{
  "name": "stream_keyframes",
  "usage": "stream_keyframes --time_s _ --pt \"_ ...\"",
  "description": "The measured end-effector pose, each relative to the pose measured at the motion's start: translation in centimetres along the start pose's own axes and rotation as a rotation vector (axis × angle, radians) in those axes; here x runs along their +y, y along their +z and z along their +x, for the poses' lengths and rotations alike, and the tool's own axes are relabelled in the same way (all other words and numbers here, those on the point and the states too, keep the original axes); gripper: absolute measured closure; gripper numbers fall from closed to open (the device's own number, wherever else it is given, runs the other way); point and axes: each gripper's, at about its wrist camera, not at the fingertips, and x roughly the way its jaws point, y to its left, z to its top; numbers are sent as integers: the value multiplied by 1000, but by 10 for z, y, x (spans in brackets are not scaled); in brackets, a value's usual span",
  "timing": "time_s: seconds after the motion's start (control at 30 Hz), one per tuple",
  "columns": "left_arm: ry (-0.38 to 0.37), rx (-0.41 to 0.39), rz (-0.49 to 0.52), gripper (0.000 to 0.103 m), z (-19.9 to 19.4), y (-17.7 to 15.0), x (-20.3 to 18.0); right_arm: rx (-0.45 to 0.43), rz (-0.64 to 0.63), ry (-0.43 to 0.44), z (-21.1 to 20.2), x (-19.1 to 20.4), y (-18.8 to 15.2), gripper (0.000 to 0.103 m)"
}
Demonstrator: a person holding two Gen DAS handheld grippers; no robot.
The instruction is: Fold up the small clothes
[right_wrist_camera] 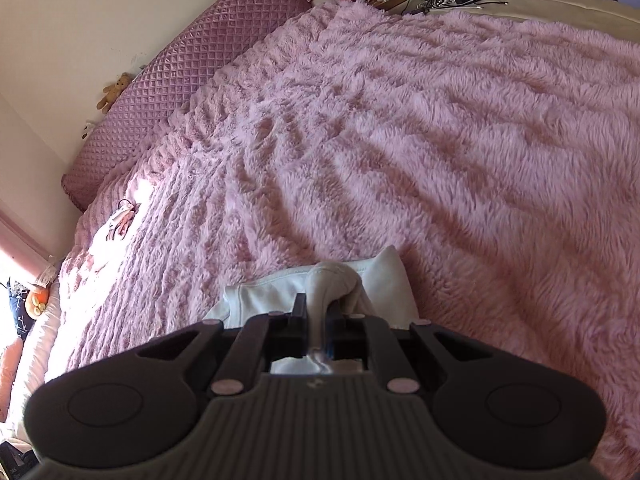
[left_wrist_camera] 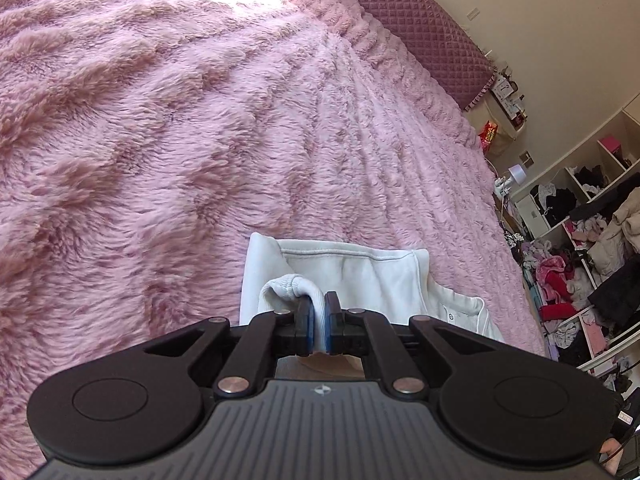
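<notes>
Now both grippers angled down over pink blanket (left_wrist_camera: 200, 120), left gripper (left_wrist_camera: 319, 312) fingers pinching white garment (left_wrist_camera: 360, 276), right gripper (right_wrist_camera: 318, 316) likewise

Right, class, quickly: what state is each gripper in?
Left gripper: shut on a fold of the white garment.
Right gripper: shut on another fold of the garment.
</notes>
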Motion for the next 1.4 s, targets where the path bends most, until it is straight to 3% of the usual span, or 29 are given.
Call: stream_keyframes --time_s 0.1,0.23,0.3,0.37,0.4,0.43,0.5,0.53,0.63,0.77,0.93,1.1,1.2,1.4 --pt "1 10 22 97 5 2 1 -3 6 -11 11 -3 -3 100" --pt "8 49 12 89 4 9 1 2 25 -10 18 -8 -4 97" --pt "-9 62 -11 89 0 16 2 -11 59 10 14 -12 -2 86" --pt "-15 51 -14 87 -7 20 1 -62 68 19 2 -13 -1 62" --pt "-12 32 -10 82 -12 22 0 -95 40 9 -7 -11 1 59" --pt "11 -16 -3 69 -22 24 -1 -110 18 6 -13 -10 3 59" --pt "25 -95 2 54 -39 27 1 -112 3 13 -22 -12 7 59" --pt "8 -116 2 53 -45 28 3 -113 -7 11 -27 -13 8 59" --pt "-32 -78 -11 54 -48 27 8 -109 -60 11 -34 -12 7 59" --pt "32 -16 100 53 -46 12 -1 -74 -129 -1 -33 -12 0 59" --pt "-10 17 148 53 -75 -25 10 -9 -213 -4 -43 -24 -20 59" --pt "-106 -10 206 53 -133 -65 34 33 -268 72 -90 -44 -56 49" --pt "-124 22 252 53 -155 -82 44 56 -310 103 -119 -57 -77 45" --pt "-103 90 285 52 -147 -92 51 110 -330 94 -140 -75 -96 39"
